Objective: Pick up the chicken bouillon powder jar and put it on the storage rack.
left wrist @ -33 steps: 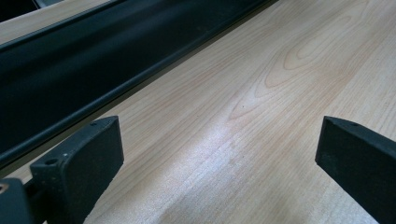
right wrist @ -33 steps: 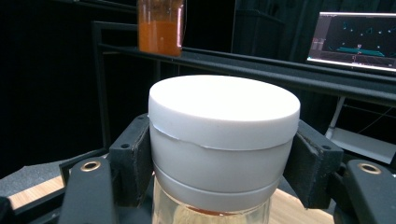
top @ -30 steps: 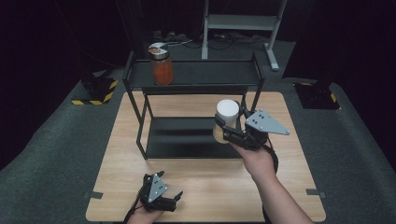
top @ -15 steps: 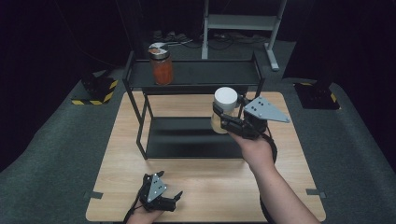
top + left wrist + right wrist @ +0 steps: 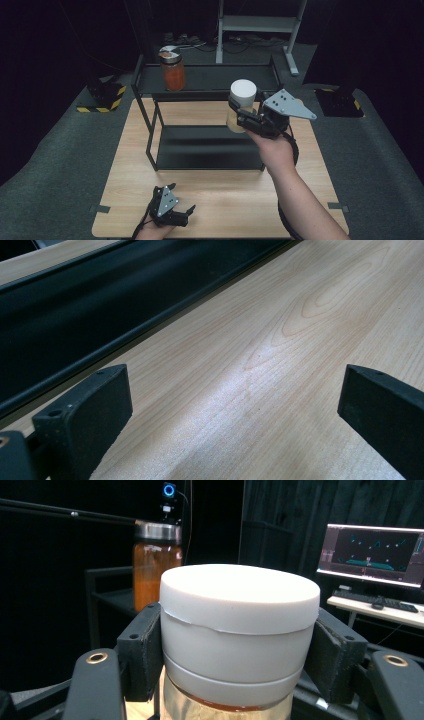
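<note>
A jar with a wide white lid (image 5: 243, 93) hangs in the air in front of the black two-level rack (image 5: 210, 82), held upright. My right gripper (image 5: 242, 116) is shut on the jar just under its lid; in the right gripper view the white lid (image 5: 240, 600) sits between both pads (image 5: 142, 650). An orange-filled jar with a metal lid (image 5: 172, 70) stands on the rack's top shelf at the left, seen too as the orange jar (image 5: 156, 562) beyond the held one. My left gripper (image 5: 186, 214) rests low on the wooden table (image 5: 300, 200) near its front edge, open, its jaws wide over bare wood (image 5: 260, 370).
The rack's lower shelf (image 5: 210, 147) lies dark under the top one. A black-and-yellow striped base (image 5: 102, 95) sits on the floor at the left, a metal stand (image 5: 255, 25) behind the rack. A lit monitor (image 5: 372, 555) stands far off.
My right gripper has lifted the white-lidded jar upward and slightly toward the rack's top shelf. The left gripper has stayed where it was.
</note>
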`<action>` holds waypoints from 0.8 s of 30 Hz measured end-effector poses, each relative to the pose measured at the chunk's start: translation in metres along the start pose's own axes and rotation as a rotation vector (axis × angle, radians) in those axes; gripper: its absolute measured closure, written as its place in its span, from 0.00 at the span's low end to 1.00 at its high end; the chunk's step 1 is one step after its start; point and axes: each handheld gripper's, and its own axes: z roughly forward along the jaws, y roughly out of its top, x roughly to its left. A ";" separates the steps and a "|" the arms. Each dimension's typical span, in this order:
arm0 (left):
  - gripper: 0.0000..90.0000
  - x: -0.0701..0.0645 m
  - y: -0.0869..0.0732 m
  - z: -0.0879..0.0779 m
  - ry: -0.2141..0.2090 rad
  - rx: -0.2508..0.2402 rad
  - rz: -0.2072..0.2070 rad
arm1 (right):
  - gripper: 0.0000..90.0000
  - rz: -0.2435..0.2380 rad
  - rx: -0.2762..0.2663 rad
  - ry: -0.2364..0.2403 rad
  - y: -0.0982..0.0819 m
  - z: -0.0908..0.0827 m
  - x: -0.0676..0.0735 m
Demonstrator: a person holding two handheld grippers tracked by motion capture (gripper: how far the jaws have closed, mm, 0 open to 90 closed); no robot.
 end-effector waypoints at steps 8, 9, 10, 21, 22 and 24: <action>0.01 0.001 -0.001 0.000 -0.003 -0.006 -0.009 | 0.36 -0.019 -0.021 -0.019 0.016 0.007 0.002; 0.01 0.001 -0.001 0.000 -0.005 -0.005 -0.009 | 0.36 -0.015 -0.027 -0.024 0.018 0.008 0.002; 0.01 0.002 -0.001 -0.001 -0.005 -0.006 -0.010 | 0.36 -0.016 -0.031 -0.026 0.020 0.010 0.003; 0.01 0.002 -0.002 -0.001 -0.006 -0.010 -0.011 | 0.36 -0.023 -0.045 -0.060 0.038 0.023 0.002; 0.01 0.002 -0.002 -0.001 -0.006 -0.010 -0.011 | 0.36 -0.023 -0.046 -0.063 0.039 0.024 0.001; 0.01 0.002 -0.002 -0.001 -0.005 -0.010 -0.009 | 0.36 -0.024 -0.045 -0.070 0.041 0.026 0.001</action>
